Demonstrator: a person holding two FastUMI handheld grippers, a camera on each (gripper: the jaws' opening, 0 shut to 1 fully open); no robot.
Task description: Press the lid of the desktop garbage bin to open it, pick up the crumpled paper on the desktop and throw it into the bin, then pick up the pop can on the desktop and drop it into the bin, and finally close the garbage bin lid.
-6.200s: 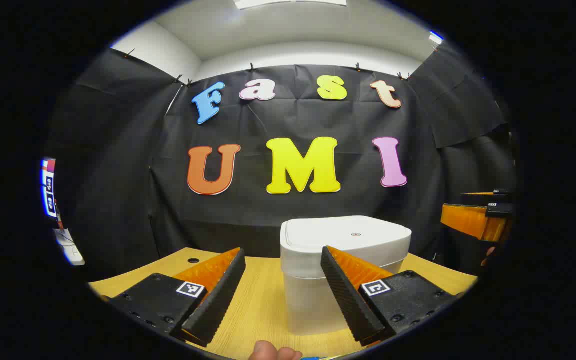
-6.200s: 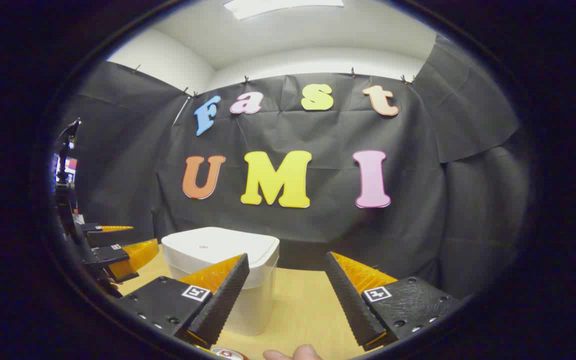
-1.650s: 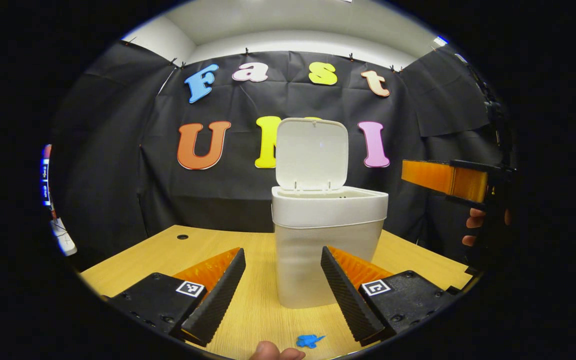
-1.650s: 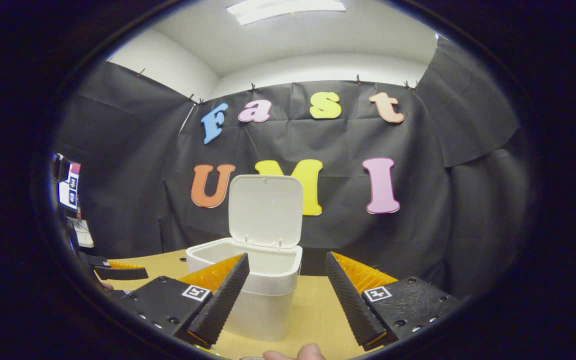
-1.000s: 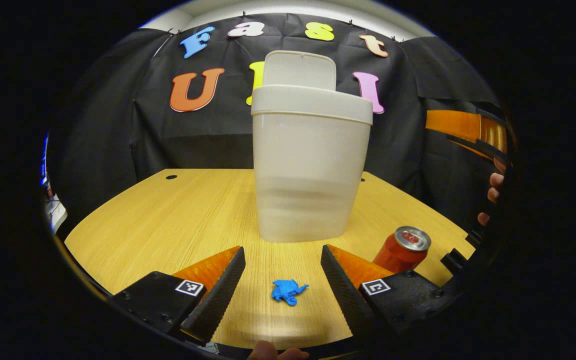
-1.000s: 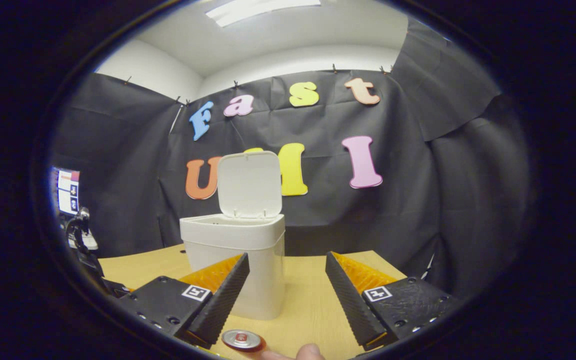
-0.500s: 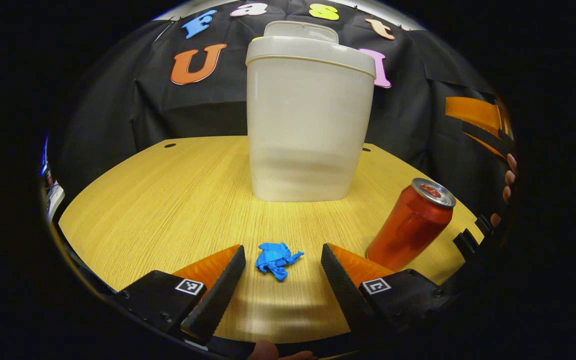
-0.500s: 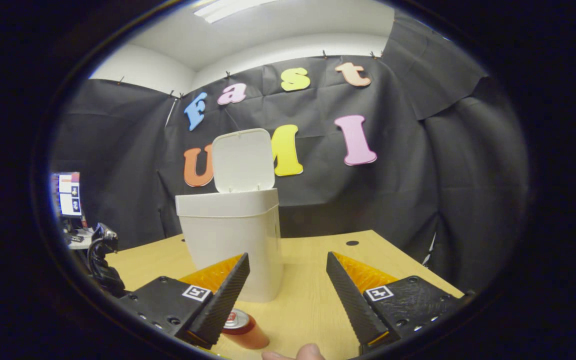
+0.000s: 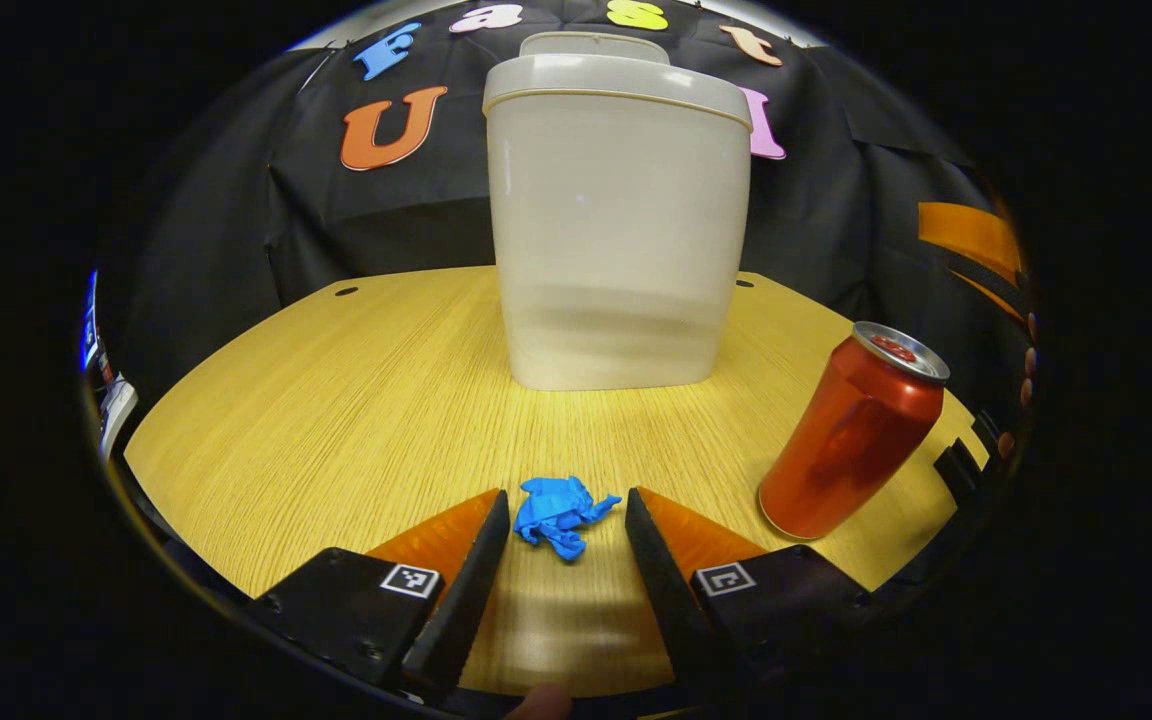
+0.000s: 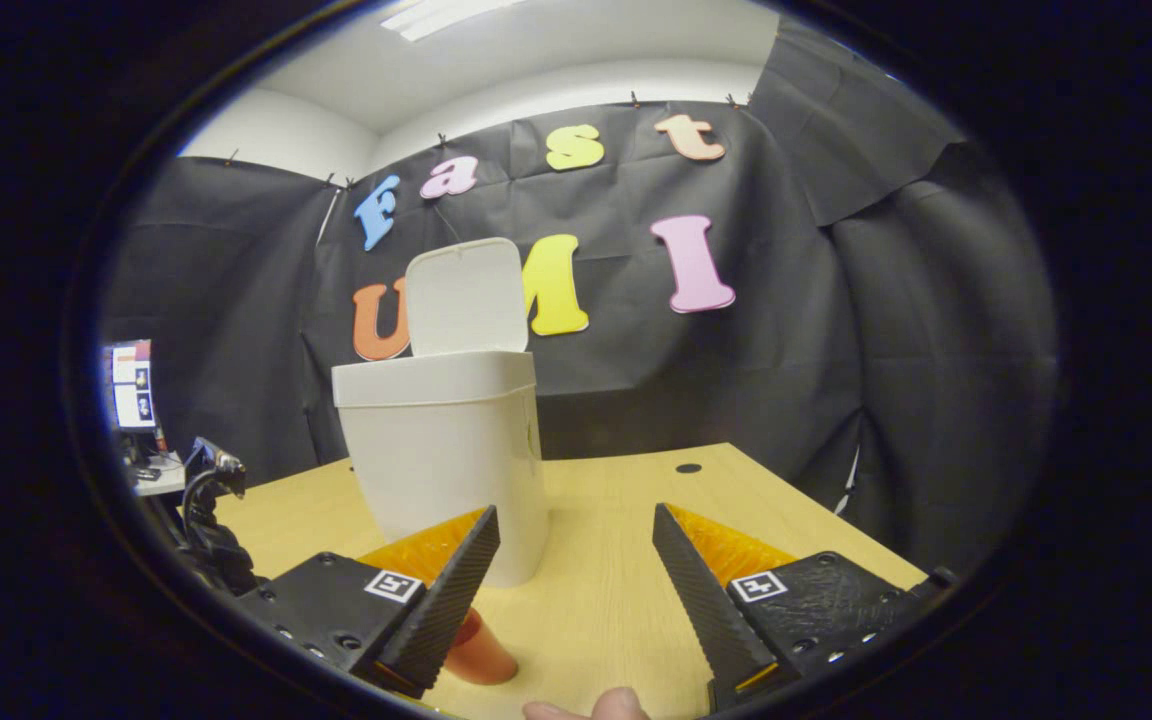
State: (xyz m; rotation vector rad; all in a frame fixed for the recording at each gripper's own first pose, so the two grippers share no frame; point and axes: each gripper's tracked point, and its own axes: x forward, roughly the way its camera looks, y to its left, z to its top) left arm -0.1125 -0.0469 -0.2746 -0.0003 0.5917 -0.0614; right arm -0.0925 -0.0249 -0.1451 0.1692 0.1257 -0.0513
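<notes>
The blue crumpled paper (image 9: 558, 512) lies on the wooden desktop (image 9: 336, 400), right between the tips of my left gripper (image 9: 564, 498). That gripper is open, with its fingers close on either side of the paper and not pressing on it. Behind the paper stands the white bin (image 9: 616, 220) with its lid (image 9: 591, 45) raised upright. A red pop can (image 9: 856, 430) stands to the right. My right gripper (image 10: 576, 515) is open with nothing in it, above the desktop. It faces the bin (image 10: 446, 470) and its open lid (image 10: 464, 297), and its left finger partly hides the can (image 10: 476, 650).
The other gripper (image 9: 971, 245) and the fingers of the hand holding it show at the right edge of the left gripper view. Black gear with a cable (image 10: 211, 530) sits at the left of the right gripper view. The black cloth wall stands close behind the desk's far edge.
My left gripper has come down and forward to the paper, and its fingers have narrowed around it. The right gripper has dropped a little lower. The bin lid, shut at first, stands open.
</notes>
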